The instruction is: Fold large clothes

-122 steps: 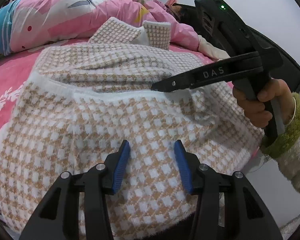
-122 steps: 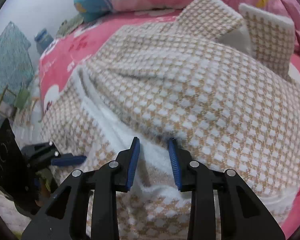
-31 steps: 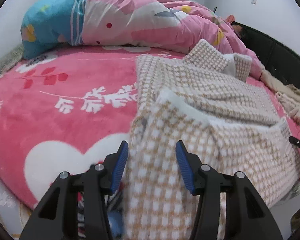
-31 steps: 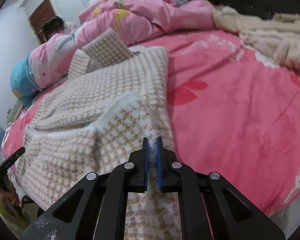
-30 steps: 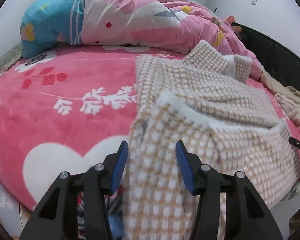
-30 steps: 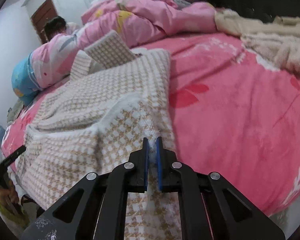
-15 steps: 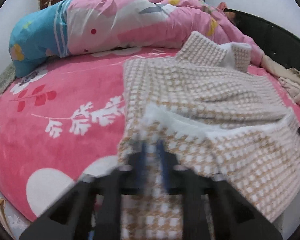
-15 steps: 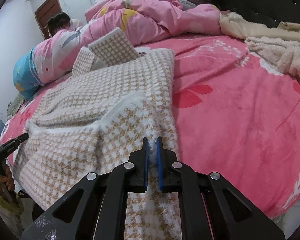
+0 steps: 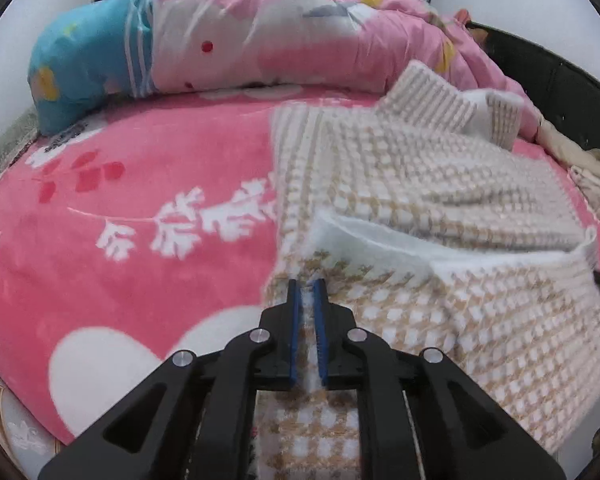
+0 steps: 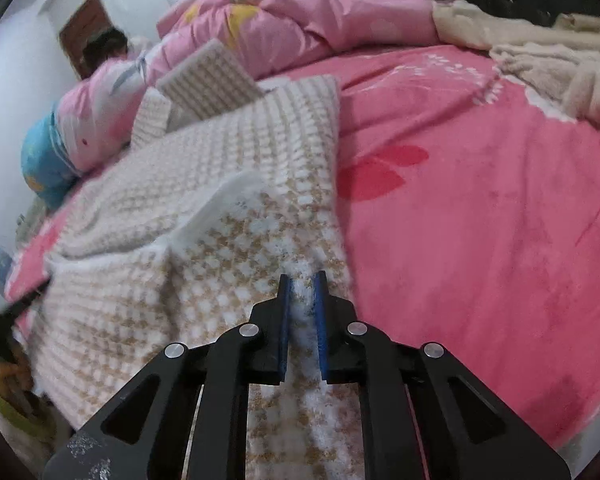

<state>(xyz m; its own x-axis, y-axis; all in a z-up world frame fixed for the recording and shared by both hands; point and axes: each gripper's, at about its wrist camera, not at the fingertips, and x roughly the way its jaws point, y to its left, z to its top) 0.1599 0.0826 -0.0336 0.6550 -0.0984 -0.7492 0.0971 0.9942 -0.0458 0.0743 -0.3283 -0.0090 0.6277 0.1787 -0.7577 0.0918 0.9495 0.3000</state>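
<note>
Item: large checked garment (image 9: 440, 208), beige and white, fleecy, white lining showing at a turned-back edge.

Location: right half of the left wrist frame, left half of the right wrist frame, spread on the pink bed (image 9: 140, 208), near hem toward us.

Left gripper (image 9: 307, 292): jaws have just been closing, now clenched on the hem's left corner, fabric between them.

Right gripper (image 10: 300, 284): jaws have just eased slightly apart, fleece still pinched at the right corner; we think the grip holds, though blur obscures the pads.

Handling, as we judge it: soft, limp, bulky, moderately light, not fragile. Take it at the hem corners, both layers together.
</note>
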